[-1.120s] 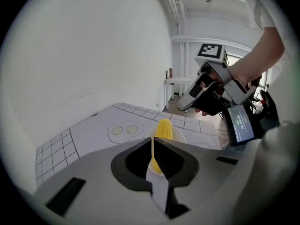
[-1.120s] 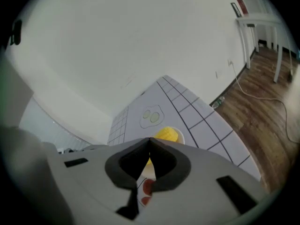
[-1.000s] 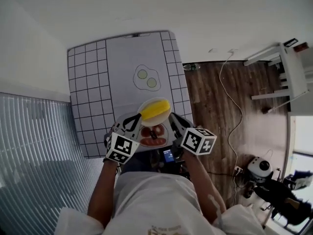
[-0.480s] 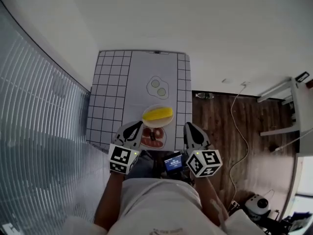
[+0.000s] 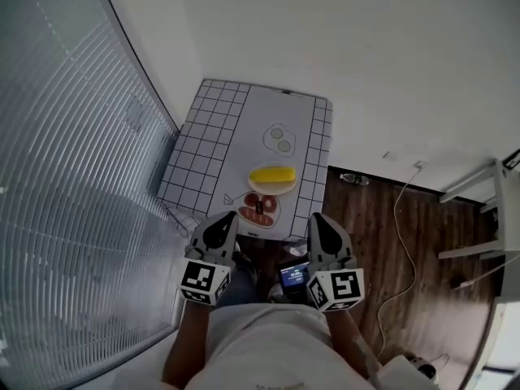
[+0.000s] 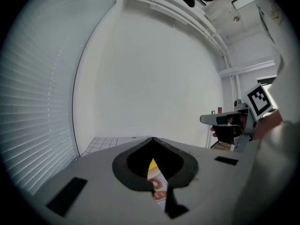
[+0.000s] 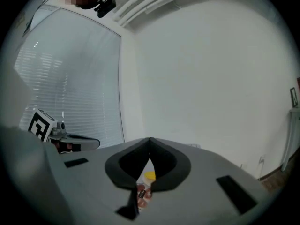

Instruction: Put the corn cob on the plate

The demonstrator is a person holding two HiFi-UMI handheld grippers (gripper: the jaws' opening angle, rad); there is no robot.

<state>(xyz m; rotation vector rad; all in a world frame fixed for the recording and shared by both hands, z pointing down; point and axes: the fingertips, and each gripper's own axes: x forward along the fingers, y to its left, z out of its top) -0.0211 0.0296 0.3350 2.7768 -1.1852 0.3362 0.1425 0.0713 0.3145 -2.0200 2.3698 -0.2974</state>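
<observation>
In the head view a yellow corn cob (image 5: 272,175) lies across a white plate (image 5: 272,188) on the checked table mat (image 5: 213,140). My left gripper (image 5: 222,222) and right gripper (image 5: 319,222) are held side by side near the body, short of the table's near edge, both shut and empty. Through the slit of the shut jaws, the left gripper view shows a sliver of the corn cob (image 6: 151,164), and the right gripper view shows the corn cob (image 7: 149,175) small and far off.
A brown printed picture of food (image 5: 260,209) lies on the mat just in front of the plate, and a printed fried-egg picture (image 5: 280,140) lies beyond it. Window blinds (image 5: 73,177) run along the left. Wooden floor with a white cable (image 5: 398,210) is on the right.
Both grippers have drawn back from the plate toward the body. The head camera has swung, so the table now sits farther off and the blinds fill more of the left side.
</observation>
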